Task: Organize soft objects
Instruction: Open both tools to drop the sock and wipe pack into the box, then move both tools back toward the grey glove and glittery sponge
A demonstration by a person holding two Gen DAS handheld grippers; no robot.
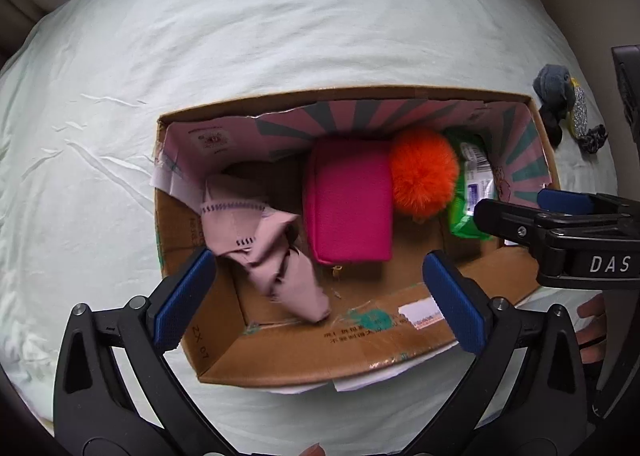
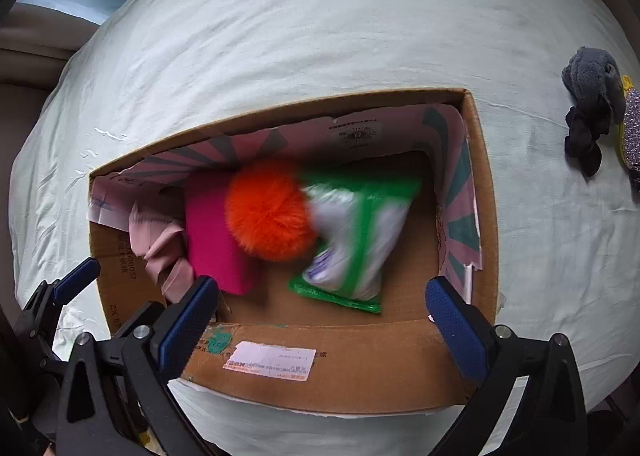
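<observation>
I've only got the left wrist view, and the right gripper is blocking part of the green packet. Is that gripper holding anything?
Observer: No. The right gripper is open, with nothing between its pads. The green packet sits inside the box, clear of the pads.
Operator: Any room left beside the packet?
Observer: Yes. The bottom of the box is bare between the packet and the right-hand wall.

Bed: a big bed with a pale green sheet filled the view.
Light: soft daylight fell on it.
Edges: brown furniture stood behind, blurry.
</observation>
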